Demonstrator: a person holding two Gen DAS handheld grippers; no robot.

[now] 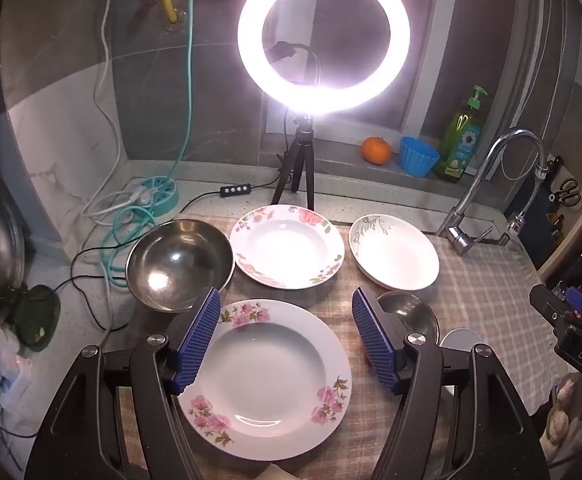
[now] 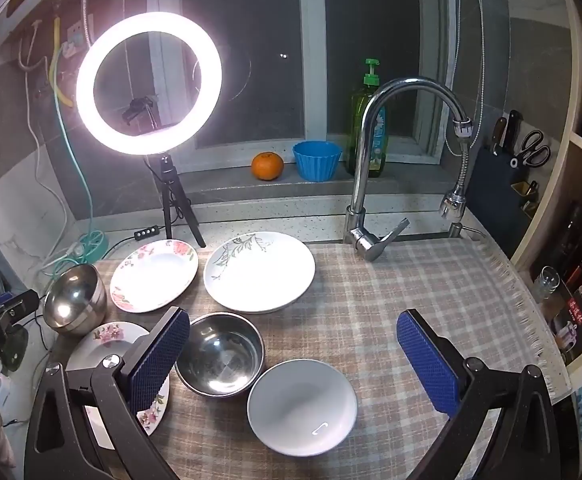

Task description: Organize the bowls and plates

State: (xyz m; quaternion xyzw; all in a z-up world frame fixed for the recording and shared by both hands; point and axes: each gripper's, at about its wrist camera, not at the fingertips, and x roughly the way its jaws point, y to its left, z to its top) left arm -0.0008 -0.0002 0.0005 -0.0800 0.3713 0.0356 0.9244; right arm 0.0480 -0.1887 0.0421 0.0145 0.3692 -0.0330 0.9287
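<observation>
My left gripper point(image 1: 287, 312) is open and empty above a pink-flower plate point(image 1: 267, 380). Behind it lie a large steel bowl point(image 1: 179, 264), a red-rose plate point(image 1: 287, 246) and a leaf-pattern plate point(image 1: 395, 250). A small steel bowl point(image 1: 411, 312) and a plain white dish point(image 1: 461, 338) are partly hidden by the right finger. My right gripper point(image 2: 293, 336) is open and empty above the small steel bowl point(image 2: 221, 354) and the white dish point(image 2: 301, 406). The leaf plate point(image 2: 259, 272), rose plate point(image 2: 153, 276), large bowl point(image 2: 75, 300) and pink-flower plate point(image 2: 107, 344) lie beyond and to the left.
A lit ring light on a tripod point(image 1: 299, 168) stands at the back. A faucet point(image 2: 371, 220) rises at the rear right of the checked cloth point(image 2: 411, 280). An orange point(image 2: 267, 166), blue cup point(image 2: 317, 160) and soap bottle point(image 2: 367, 136) sit on the sill. Cables and a power strip point(image 1: 159, 192) lie left.
</observation>
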